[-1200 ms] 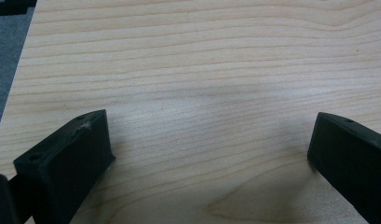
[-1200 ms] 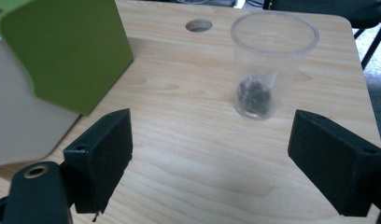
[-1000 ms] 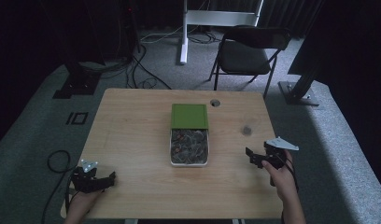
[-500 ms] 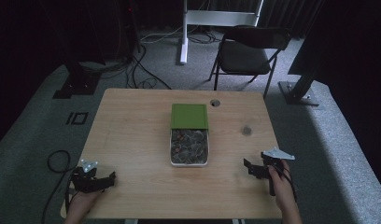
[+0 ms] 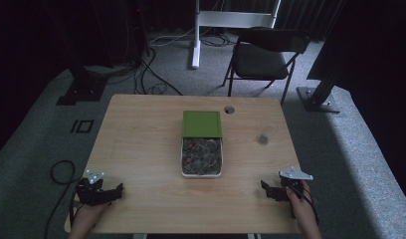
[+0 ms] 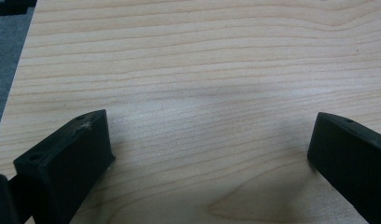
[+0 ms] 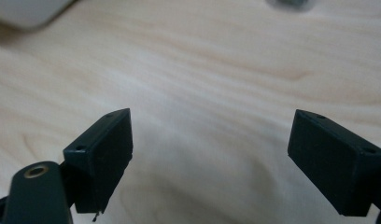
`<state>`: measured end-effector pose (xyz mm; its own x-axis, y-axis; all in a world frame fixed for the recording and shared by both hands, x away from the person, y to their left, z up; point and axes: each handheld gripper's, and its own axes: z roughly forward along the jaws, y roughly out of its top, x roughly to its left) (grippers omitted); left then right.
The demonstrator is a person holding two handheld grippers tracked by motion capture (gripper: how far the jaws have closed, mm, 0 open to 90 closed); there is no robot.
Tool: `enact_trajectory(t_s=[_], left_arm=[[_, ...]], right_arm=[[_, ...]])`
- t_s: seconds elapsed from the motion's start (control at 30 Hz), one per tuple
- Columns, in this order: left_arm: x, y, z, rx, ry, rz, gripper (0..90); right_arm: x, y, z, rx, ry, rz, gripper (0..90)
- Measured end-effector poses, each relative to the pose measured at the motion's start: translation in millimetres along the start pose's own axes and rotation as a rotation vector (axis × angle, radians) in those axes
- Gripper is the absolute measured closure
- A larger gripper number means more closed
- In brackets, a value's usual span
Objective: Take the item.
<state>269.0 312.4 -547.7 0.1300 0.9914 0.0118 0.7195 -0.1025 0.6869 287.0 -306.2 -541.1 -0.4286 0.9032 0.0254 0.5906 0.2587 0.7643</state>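
Since the earlier frame, the right gripper (image 5: pixel 271 190) has been drawn back toward the lower right, jaws wide apart and empty; the left gripper (image 5: pixel 110 193), equally spread and empty, is kept at lower left. At frame centre on the tabletop (image 5: pixel 141 144), a white tray (image 5: pixel 201 174) of dark mixed pieces is seen, its green lid (image 5: pixel 202 123) lying just above.

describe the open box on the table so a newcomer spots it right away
Start at the wooden table and go to its middle. There lies a pale rectangular box filled with small dark bits, with a green lid at its far end. The only other thing nearby is a small grey round piece to its right.
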Motion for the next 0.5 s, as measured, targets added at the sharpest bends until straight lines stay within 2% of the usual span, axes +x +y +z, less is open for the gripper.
enact_trajectory(t_s=[0.17,0.37,0.5], left_arm=[[0.0,0.0,0.0,0.000,0.000,0.000,0.2],[0.0,0.0,0.0,0.000,0.000,0.000,0.2],[0.0,0.0,0.0,0.000,0.000,0.000,0.2]], right_arm=[[0.2,-7.4,-3.6,0.006,0.000,0.007,14.1],[2.8,-12.6,-7.4,0.025,0.001,-0.046,14.1],[7.9,-15.6,-7.0,0.033,0.036,-0.076,14.1]])
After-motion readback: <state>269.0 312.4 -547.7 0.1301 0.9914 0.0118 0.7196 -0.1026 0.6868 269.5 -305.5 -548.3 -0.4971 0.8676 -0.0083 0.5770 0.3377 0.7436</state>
